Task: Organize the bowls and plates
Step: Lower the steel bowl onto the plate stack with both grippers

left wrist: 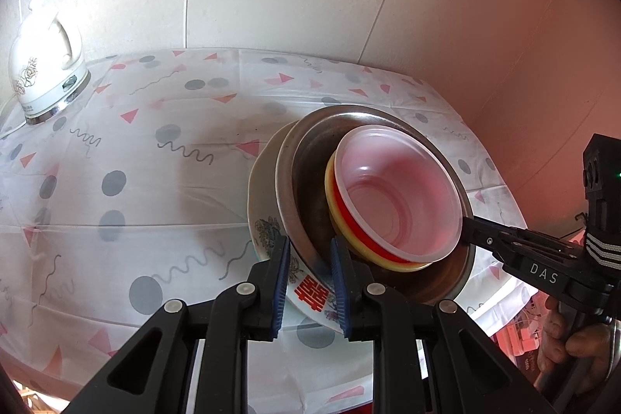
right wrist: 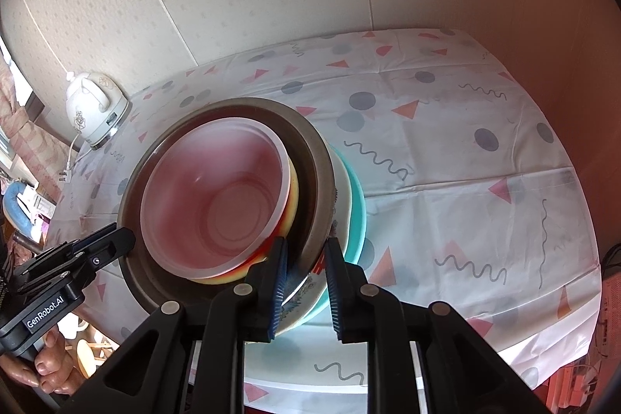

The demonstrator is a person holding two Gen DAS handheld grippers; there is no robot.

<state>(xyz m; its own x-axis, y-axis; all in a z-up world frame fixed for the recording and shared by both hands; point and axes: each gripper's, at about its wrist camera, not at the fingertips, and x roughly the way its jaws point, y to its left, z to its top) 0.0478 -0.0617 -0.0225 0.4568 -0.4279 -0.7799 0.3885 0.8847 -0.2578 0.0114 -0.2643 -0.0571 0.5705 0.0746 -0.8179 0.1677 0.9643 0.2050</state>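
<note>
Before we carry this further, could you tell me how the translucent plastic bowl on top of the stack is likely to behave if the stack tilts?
The translucent plastic bowl looks thin-walled, so it is probably light and slightly flexible. It sits loosely nested in the yellow and red bowls inside the metal bowl; neither tool visibly clamps it, so it could slide out.

Table, patterned cloth (left wrist: 163, 158); white kettle (left wrist: 44, 72) at corner.

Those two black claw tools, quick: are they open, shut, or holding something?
Left gripper: fingers shut on the rim of the stack of bowls.
Right gripper: fingers shut on the opposite rim of the same stack.
</note>
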